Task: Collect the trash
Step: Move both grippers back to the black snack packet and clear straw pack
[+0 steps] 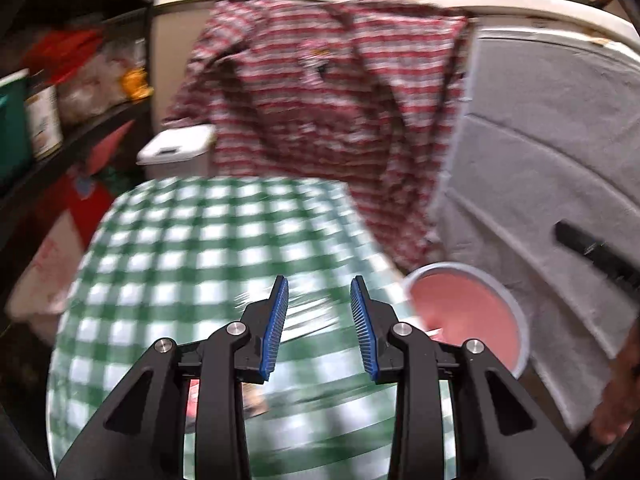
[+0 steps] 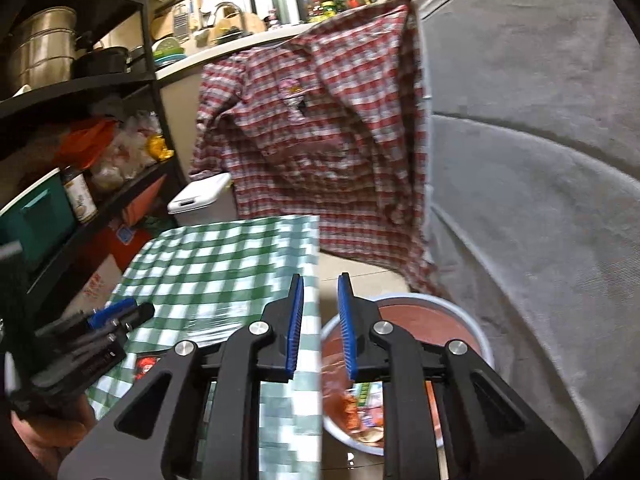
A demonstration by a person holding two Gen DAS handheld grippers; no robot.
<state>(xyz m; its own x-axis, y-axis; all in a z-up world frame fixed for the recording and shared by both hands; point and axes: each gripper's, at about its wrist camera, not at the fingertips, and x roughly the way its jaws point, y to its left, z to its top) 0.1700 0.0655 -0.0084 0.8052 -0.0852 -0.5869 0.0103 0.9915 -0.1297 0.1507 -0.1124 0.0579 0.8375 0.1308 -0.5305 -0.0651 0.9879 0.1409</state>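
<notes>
Two tools empty | left tool (image 1: 319, 292) wide | right tool (image 2: 320, 292) narrow, above bin (image 2: 472, 320)

I see a table under a green-and-white checked cloth (image 2: 224, 264), its right edge running straight down my right wrist view. On the cloth near the bottom lies a small dark wrapper with red print (image 2: 146, 364), partly hidden; I cannot make out what it is. Just beside the table's right edge, on the pale tiled floor (image 2: 352, 268), stands a round bin (image 2: 482, 338) with a pale rim and a red liner, crumpled wrappers (image 2: 360, 412) lying in it. In my left wrist view the same cloth (image 1: 208, 248) is blurred. At the left a black shelf rack (image 2: 120, 80) carries steel pots, bags, a jar and a green box, with cartons on the floor beneath
</notes>
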